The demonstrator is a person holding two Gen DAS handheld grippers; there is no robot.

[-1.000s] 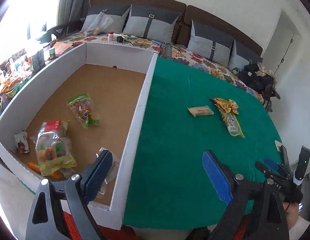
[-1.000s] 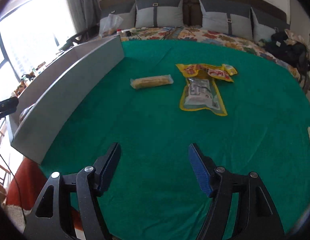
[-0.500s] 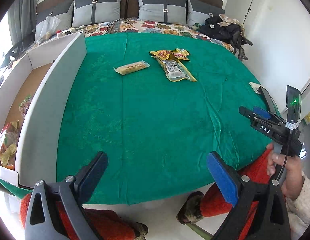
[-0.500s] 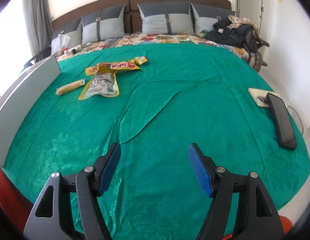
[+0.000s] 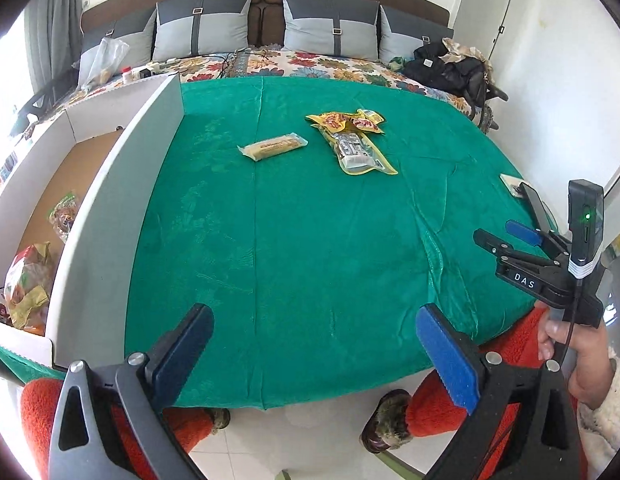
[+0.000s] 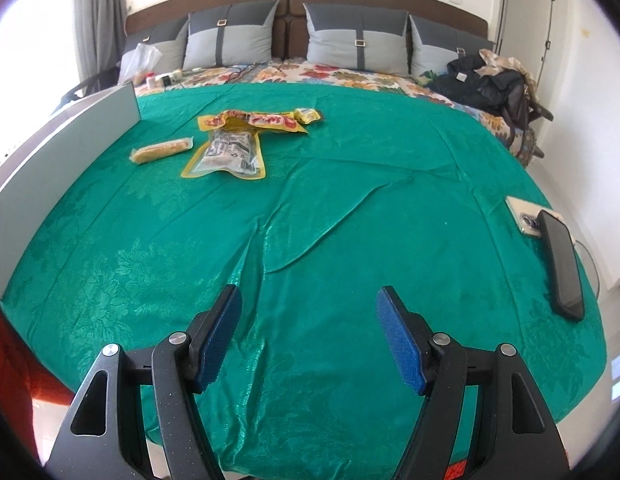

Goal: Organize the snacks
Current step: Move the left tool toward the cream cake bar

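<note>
Several snack packets (image 5: 28, 286) already lay inside the white-walled cardboard box (image 5: 110, 216), so the sorting looked partly done. Three remained on the green cloth (image 5: 310, 260), well apart from the box's long wall: a pale wafer bar in clear wrap (image 5: 273, 147) nearest that wall, a yellow-edged clear pouch (image 5: 359, 152) just beyond it, and a crumpled yellow-and-red packet (image 5: 345, 120) touching the pouch's far end. All looked flat, light and crinkly. The left gripper (image 5: 310, 354) hung over the cloth's near edge beside the box corner, its jaws opening and nearly at their widest, with nothing between them. The right gripper (image 6: 310, 336) stood partly spread and empty, farther from the box.
</note>
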